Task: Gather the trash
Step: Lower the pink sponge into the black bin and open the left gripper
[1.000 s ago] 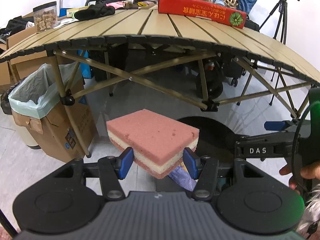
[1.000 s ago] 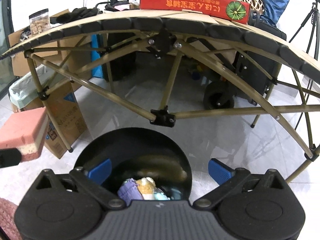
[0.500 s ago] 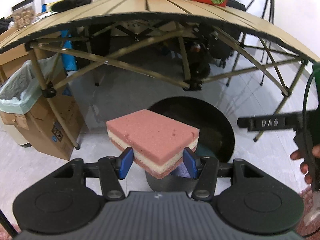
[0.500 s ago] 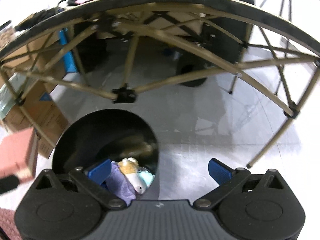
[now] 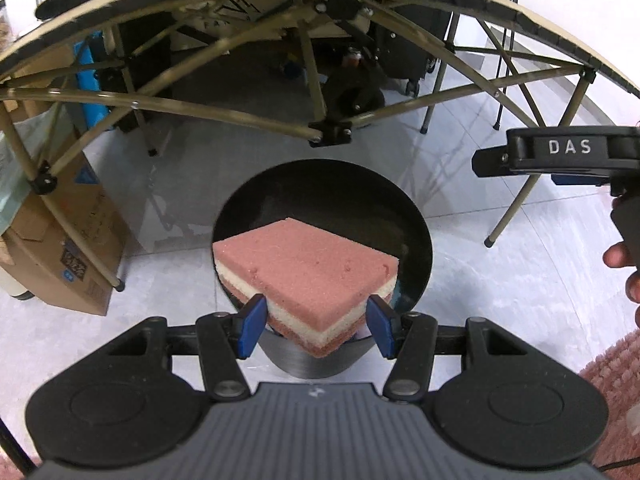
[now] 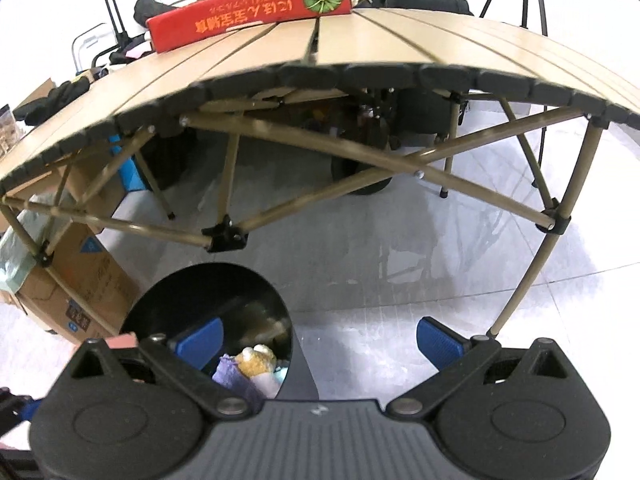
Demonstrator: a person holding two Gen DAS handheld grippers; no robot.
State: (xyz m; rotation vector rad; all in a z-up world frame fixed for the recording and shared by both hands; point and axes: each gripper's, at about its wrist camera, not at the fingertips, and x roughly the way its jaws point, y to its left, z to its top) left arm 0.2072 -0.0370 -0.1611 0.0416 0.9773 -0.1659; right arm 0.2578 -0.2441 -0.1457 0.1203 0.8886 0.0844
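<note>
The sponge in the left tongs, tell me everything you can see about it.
The sponge is a thick rectangular block in layers: pink on top, a cream band in the middle, pink again underneath. Its top looks porous, with small pits. The left tongs pinch its near corner between blue pads, holding it roughly level in the air over the open black bin. Nothing else touches it.

Porous foam sponge (image 5: 304, 268), glossy black bin (image 5: 416, 248), slatted wooden table (image 6: 360, 44)

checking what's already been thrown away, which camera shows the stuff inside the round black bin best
The right wrist view: between the open right tool fingers, the round black bin shows a purple wad and a yellowish lump. In the left wrist view, the pink-and-white layered sponge held by the left tool hides the contents.
</note>
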